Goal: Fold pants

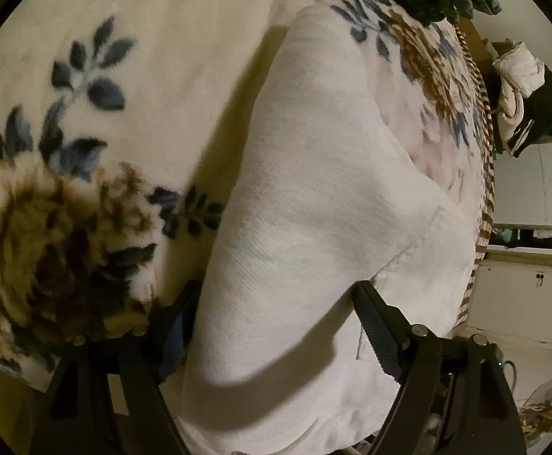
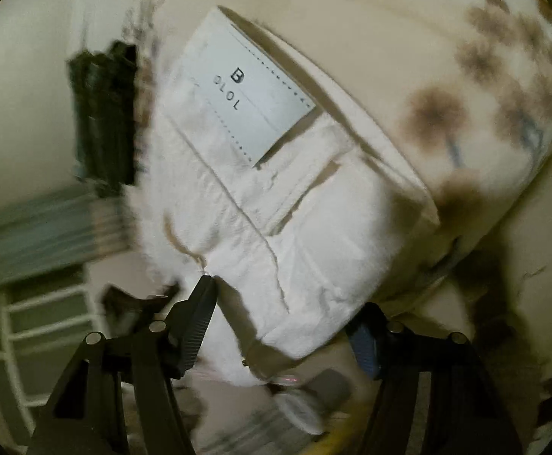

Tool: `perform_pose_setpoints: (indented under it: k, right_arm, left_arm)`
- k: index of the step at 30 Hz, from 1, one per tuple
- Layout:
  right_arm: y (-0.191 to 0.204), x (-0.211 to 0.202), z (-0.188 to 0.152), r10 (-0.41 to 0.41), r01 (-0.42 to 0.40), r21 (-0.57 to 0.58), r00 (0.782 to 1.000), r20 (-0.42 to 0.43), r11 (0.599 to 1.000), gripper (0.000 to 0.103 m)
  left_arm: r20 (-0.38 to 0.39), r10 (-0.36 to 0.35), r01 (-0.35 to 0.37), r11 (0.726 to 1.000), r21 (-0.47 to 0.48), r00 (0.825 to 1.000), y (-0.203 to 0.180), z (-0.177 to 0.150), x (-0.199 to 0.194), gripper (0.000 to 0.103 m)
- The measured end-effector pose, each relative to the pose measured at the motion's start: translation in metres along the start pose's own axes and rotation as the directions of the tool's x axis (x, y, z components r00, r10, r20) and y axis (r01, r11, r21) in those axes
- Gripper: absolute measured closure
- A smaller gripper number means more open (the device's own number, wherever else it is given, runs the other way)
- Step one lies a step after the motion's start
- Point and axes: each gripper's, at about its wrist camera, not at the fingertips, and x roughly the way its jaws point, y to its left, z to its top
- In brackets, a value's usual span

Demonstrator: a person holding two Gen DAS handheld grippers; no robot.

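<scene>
The white pants lie in a folded bundle on a floral blanket. The left gripper tilts steeply down over them, fingers spread either side of the cloth without squeezing it. The right gripper slants down at the waistband end, fingers apart around it, and only its view shows the sewn label.

Matt white twill-cloth pants with smooth label, on fuzzy plush floral blanket.
</scene>
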Motion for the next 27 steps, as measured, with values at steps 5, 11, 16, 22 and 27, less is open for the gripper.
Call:
perform_pose_setpoints:
  k: [5,11,16,22,27]
  right_arm:
    - [0.005,-0.007,0.003,0.178,-0.178,0.001,0.984,-0.013,0.984,0.028]
    - [0.003,0.004,0.016,0.077,-0.076,-0.063,0.997,0.021,0.995,0.028]
    - [0.016,0.008,0.013,0.111,-0.111,-0.083,0.994,-0.007,0.99,0.024]
    - [0.028,0.013,0.008,0.011,-0.006,-0.128,0.999,0.038,0.992,0.06]
    - [0.056,-0.003,0.0,-0.034,0.049,-0.182,0.996,0.082,0.982,0.07]
  left_arm:
    - [-0.001,-0.012,0.012,1.0,-0.004,1.0,0.0,0.003,0.003,0.017]
    - [-0.007,-0.009,0.009,1.0,0.006,1.0,0.001,0.002,0.004,0.016]
    - [-0.005,-0.017,0.017,1.0,0.004,1.0,-0.001,0.003,0.005,0.018]
    - [0.038,-0.04,0.038,0.999,0.035,0.998,-0.009,-0.004,-0.005,0.071]
    - [0.08,-0.052,0.045,0.996,0.081,0.995,-0.027,-0.013,-0.032,0.085]
